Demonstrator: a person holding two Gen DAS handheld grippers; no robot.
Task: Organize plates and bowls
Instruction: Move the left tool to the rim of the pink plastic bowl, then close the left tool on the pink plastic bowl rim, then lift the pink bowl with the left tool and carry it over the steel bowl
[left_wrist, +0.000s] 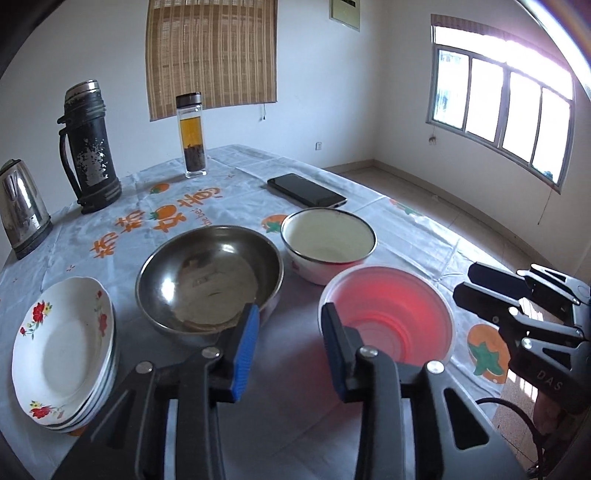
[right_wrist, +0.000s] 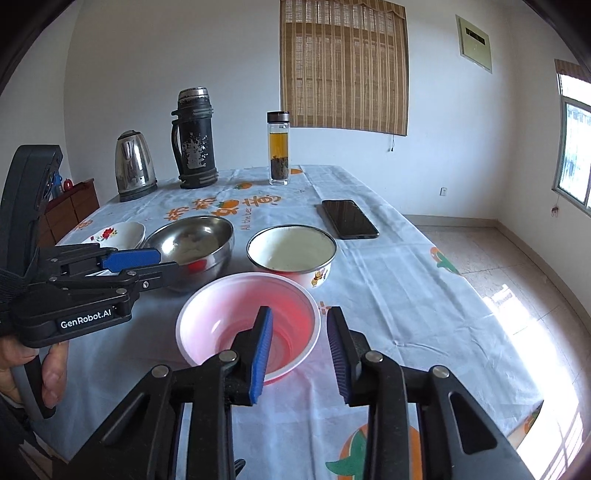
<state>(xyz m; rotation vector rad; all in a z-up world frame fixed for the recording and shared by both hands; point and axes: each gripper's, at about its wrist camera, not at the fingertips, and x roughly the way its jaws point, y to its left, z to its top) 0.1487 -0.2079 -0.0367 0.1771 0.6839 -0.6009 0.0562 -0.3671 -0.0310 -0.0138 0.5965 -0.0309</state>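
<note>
Hovering above the tablecloth (left_wrist: 280, 369), the left gripper (left_wrist: 290, 314) holds its fingers apart and empty, between the steel bowl (left_wrist: 210, 277) and the pink bowl (left_wrist: 388, 317); stacked floral plates (left_wrist: 62, 350) lie left, an enamel bowl (left_wrist: 328, 243) behind. From the right wrist, the right gripper (right_wrist: 299, 325) spreads wide, straddling the pink bowl's near rim without touching it.

The steel bowl (left_wrist: 208, 278) shone dully, its metal smudged inside. The pink bowl (left_wrist: 386, 317) looked like thin translucent plastic. The enamel bowl (left_wrist: 327, 242) was glossy, the flowered plates (left_wrist: 62, 350) smooth glazed ceramic. The tablecloth (left_wrist: 406, 229) was creased printed cloth.
</note>
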